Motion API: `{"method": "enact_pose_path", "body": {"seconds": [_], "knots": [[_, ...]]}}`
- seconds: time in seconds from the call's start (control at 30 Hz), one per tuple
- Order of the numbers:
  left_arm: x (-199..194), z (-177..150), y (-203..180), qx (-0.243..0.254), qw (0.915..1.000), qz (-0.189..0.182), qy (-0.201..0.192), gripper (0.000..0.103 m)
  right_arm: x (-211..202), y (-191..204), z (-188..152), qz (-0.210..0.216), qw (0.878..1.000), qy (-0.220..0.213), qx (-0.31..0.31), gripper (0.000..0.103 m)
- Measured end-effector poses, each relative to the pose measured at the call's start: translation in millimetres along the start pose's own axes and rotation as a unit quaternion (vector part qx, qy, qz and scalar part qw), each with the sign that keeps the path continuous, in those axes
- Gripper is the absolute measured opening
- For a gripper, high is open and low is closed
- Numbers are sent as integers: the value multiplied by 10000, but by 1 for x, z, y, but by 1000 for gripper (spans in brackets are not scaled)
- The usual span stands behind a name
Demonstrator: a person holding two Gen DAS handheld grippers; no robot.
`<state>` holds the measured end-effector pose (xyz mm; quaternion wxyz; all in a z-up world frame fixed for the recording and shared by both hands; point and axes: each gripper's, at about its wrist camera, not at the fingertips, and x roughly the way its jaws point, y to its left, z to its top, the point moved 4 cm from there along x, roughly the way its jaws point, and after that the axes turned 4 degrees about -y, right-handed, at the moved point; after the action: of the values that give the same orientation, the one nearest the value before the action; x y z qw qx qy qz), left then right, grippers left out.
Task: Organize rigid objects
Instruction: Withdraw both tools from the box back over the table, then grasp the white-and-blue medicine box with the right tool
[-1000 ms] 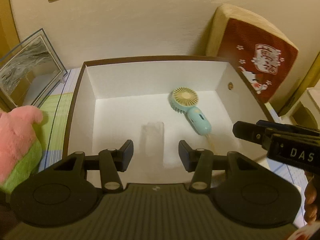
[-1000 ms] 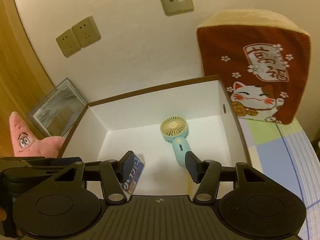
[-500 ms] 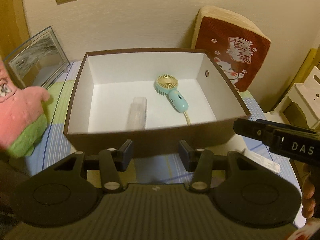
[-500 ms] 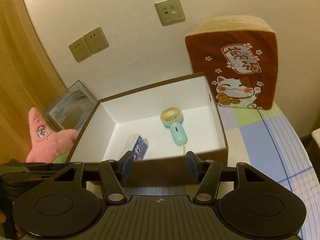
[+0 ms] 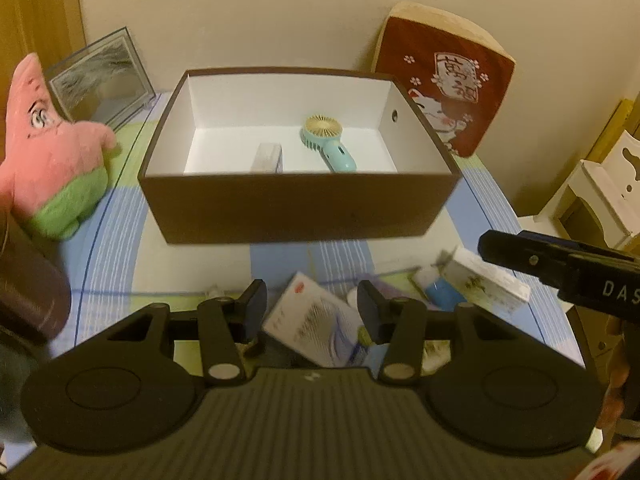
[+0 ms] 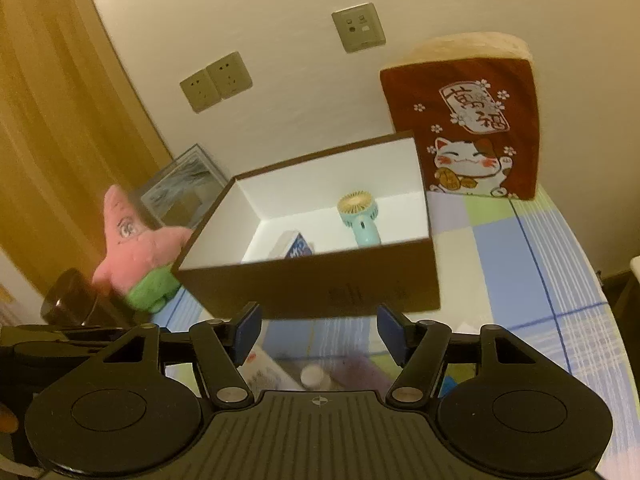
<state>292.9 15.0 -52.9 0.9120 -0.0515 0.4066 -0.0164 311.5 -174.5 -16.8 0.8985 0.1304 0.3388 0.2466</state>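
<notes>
A brown box (image 5: 296,208) (image 6: 320,284) with a white inside holds a teal hand fan (image 5: 328,144) (image 6: 360,216) and a small white-and-blue carton (image 5: 267,157) (image 6: 294,246). My left gripper (image 5: 312,308) is open and empty, hovering over loose items in front of the box: a white flat pack (image 5: 316,328), a blue-and-white bottle (image 5: 436,286) and a white carton (image 5: 488,280). My right gripper (image 6: 318,330) is empty, its jaws opening, above a white pack (image 6: 264,368) and a small white bottle (image 6: 314,376). It also shows at the right of the left wrist view.
A pink and green plush star (image 5: 52,152) (image 6: 136,248) sits left of the box, with a glass frame (image 5: 100,80) behind it. A red lucky-cat cushion (image 5: 444,84) (image 6: 464,120) leans on the wall. A dark cylinder (image 5: 28,288) lies at left. The checked tablecloth (image 6: 520,264) stretches right.
Both grippers pulled back from above the box to in front of it. The carton that was at the right gripper now lies in the box. The right jaws stand wider.
</notes>
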Motion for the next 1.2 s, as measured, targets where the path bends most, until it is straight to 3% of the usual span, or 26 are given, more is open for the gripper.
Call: {"method": "enact_pose_path", "body": {"seconds": [0.57, 0.8, 1.2], "knots": [[-2, -67, -21, -109, 9990, -6, 434, 47, -36, -47, -70, -298, 9972, 657, -202, 65], [6, -78, -24, -168, 9988, -20, 457, 47, -33, -66, -79, -494, 9951, 803, -292, 65], [28, -82, -15, -558, 9973, -120, 462, 46, -14, -75, -83, -353, 9941, 992, -256, 65]]}}
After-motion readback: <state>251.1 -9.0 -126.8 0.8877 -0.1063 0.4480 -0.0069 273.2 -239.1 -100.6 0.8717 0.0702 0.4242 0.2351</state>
